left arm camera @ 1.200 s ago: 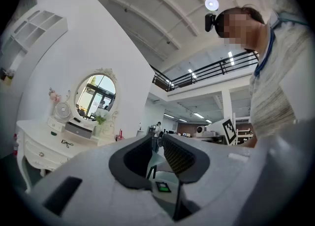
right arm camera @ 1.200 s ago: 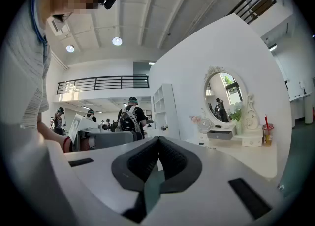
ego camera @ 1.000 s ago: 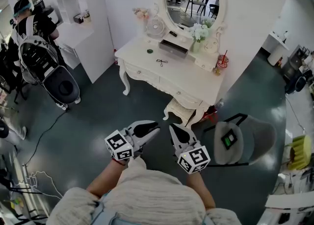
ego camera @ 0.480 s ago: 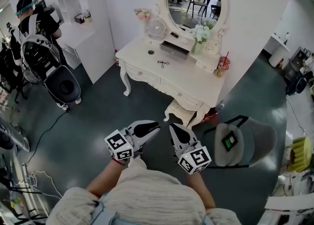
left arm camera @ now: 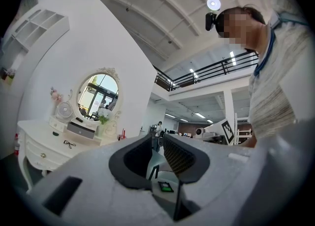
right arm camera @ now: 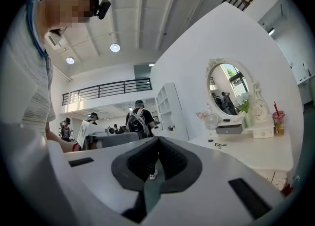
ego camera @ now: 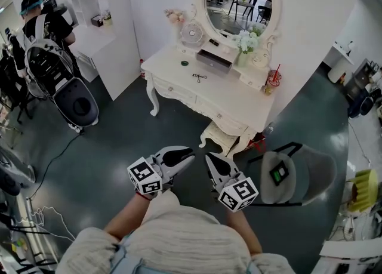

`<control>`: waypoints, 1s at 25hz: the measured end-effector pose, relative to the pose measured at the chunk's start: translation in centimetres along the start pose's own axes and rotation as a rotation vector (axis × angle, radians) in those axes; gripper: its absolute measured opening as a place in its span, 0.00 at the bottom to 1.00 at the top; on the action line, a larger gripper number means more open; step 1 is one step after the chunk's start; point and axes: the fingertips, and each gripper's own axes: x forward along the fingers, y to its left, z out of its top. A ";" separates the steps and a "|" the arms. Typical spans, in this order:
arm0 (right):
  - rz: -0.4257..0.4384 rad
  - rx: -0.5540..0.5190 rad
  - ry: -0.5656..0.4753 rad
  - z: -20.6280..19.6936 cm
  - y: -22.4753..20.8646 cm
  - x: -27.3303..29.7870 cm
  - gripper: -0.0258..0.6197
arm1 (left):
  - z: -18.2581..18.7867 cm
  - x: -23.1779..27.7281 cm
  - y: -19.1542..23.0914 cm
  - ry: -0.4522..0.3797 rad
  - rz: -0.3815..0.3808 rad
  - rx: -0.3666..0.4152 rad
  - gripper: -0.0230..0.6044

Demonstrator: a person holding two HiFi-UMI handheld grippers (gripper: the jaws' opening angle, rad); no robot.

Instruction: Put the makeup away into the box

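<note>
Left gripper: jaws slightly apart, empty, well short of the dressing table. Right gripper: jaws pressed together, empty, equally short of it.

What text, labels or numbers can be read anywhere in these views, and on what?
No legible text in any view.
Left marker cube, right marker cube: black-and-white square patterns only, no letters or digits.
Green patch on the grey chair: too small to read.
Red cup on the dressing table: any print is too small to read.
</note>
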 end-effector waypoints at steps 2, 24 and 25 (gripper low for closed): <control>0.005 -0.021 0.009 -0.1 0.1 0.7 0.05 | 0.0 -0.1 0.7 0.000 0.003 -0.006 0.17; -0.074 -0.045 0.010 1.1 -7.3 20.6 0.05 | 4.2 -0.5 21.7 0.029 -0.083 -0.003 0.17; -0.080 -0.047 0.004 1.1 -7.5 21.4 0.05 | 4.3 -0.6 22.6 0.030 -0.084 -0.004 0.17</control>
